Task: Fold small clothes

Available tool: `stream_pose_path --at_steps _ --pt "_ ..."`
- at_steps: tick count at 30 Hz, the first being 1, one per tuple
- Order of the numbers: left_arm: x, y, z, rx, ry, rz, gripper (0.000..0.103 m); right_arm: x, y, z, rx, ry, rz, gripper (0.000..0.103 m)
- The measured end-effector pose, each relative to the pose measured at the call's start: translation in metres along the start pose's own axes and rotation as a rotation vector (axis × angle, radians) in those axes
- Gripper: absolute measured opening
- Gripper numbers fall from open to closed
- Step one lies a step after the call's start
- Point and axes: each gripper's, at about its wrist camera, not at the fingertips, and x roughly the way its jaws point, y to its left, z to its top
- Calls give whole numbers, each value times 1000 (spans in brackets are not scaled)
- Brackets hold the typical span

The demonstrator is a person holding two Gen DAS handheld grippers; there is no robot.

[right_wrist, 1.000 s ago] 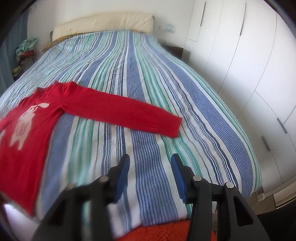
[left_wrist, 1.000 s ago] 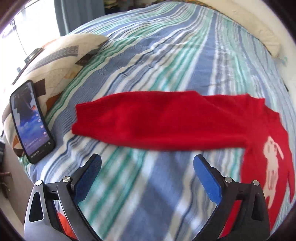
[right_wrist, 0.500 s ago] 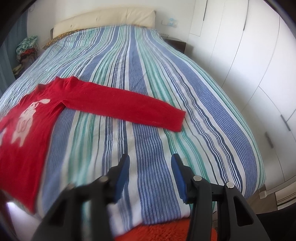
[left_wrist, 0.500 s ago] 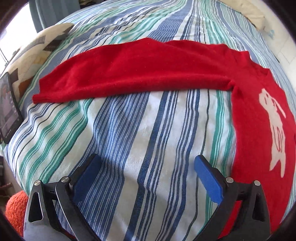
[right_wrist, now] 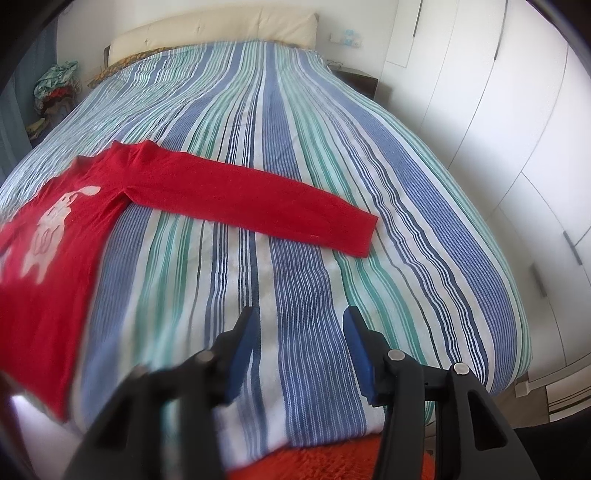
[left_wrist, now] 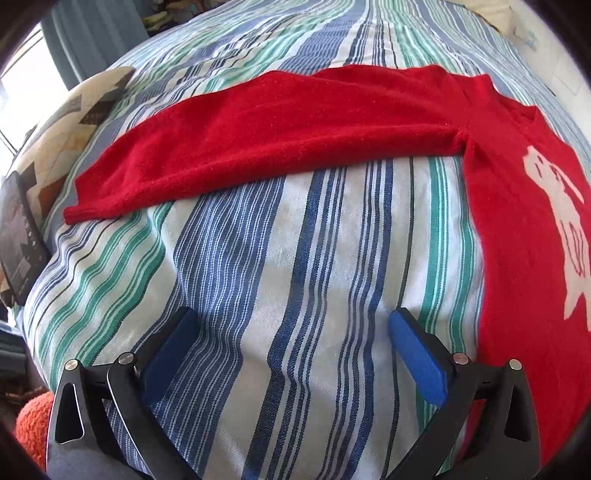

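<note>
Home bedroom, striped bed (right_wrist: 295,155), padded headboard (right_wrist: 214,27), white wardrobe doors (right_wrist: 498,110)

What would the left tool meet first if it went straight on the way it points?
Probably the bare striped bedspread: the open left tool points steeply down at it, short of the red sweater's sleeve.

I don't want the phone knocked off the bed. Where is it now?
The phone shows only in the left wrist view, at the far left edge, leaning against the patterned pillow, just past the cuff of the red sweater's sleeve.
</note>
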Motion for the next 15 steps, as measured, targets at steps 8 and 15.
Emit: stream_pose_path --at_steps 8,15 --pt "-21 -6 1 39 -84 -9 102 2 3 0 -10 10 -5 52" --pt "-28 -14 2 97 -119 9 102 4 11 0 -47 21 -29 52"
